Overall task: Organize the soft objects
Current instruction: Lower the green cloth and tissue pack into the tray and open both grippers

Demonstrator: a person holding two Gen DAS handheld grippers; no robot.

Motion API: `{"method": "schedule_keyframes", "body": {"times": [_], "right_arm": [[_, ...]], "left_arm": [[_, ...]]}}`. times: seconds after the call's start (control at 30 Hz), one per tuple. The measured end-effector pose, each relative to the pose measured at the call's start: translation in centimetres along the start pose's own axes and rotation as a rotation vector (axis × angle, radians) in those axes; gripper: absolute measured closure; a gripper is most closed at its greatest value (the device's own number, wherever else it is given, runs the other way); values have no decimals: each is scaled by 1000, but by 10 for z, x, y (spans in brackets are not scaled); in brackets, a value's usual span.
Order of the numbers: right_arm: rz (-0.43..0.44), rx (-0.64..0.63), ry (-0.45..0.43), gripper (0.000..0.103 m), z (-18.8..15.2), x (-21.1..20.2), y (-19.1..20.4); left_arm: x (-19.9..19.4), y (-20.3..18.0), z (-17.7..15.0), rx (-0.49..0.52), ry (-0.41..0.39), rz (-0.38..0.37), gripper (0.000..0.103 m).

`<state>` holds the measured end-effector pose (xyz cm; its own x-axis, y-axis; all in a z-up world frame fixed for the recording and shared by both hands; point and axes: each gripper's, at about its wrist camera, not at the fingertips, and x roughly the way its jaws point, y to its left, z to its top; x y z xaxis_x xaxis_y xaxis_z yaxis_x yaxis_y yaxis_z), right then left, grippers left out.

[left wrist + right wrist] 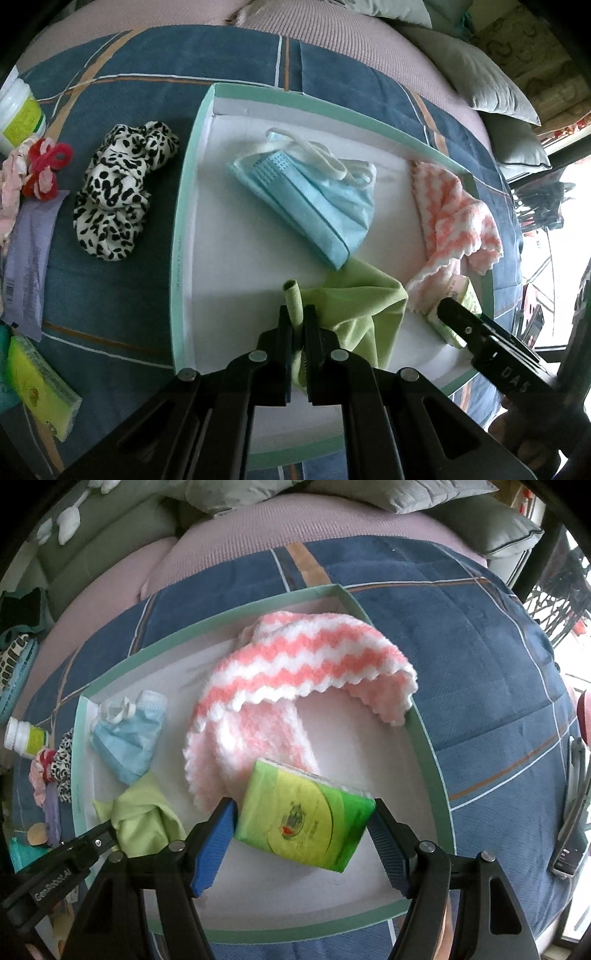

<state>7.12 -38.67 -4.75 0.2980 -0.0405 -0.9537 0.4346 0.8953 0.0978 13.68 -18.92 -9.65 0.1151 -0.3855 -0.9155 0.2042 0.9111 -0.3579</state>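
The tissue pack (304,814) wears glossy green plastic film. The pink-and-white towel (314,657) is fluffy, nubbly knit. The face mask (314,201) is matt nonwoven fabric, the green cloth (354,306) smooth. The tray (184,221) looks like matt card; the bed (480,664) cover is soft woven cloth.

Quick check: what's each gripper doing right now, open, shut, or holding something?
Left gripper: shut on the green cloth.
Right gripper: shut on the green tissue pack, held over the tray.

"GenRobot.AI" on left tool (107,840) arm; "DAS" on right tool (448,308) arm.
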Motion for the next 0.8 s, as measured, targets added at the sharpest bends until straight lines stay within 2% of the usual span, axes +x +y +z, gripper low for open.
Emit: {"method": "schedule_keyframes", "body": {"times": [0.13,0.27,0.4,0.47,0.63,0.7,0.77,0.8], "right_arm": [[12,14,-5,28,3,-3,-6],[22,25,-11,28,4,-6,-10],[28,27,-29,27,4,-13,-11],[34,24,-44,27,4,-17,-12],[44,15,-56,26,7,-19,-8],[48,13,-59,26,7,-20,-8],[54,12,-66,25,7,-22,-8],[56,10,-72,22,7,-22,-8]], "left_arm": [[-11,1,1,1,-15,21,93],[-20,-5,4,3,-37,42,75],[-35,-4,4,9,-65,51,65],[-42,-5,6,8,-81,53,54],[-49,-7,6,13,-106,60,51],[-51,-6,7,11,-112,63,46],[-54,-7,8,11,-125,70,37],[-56,-10,8,15,-129,86,36]]}}
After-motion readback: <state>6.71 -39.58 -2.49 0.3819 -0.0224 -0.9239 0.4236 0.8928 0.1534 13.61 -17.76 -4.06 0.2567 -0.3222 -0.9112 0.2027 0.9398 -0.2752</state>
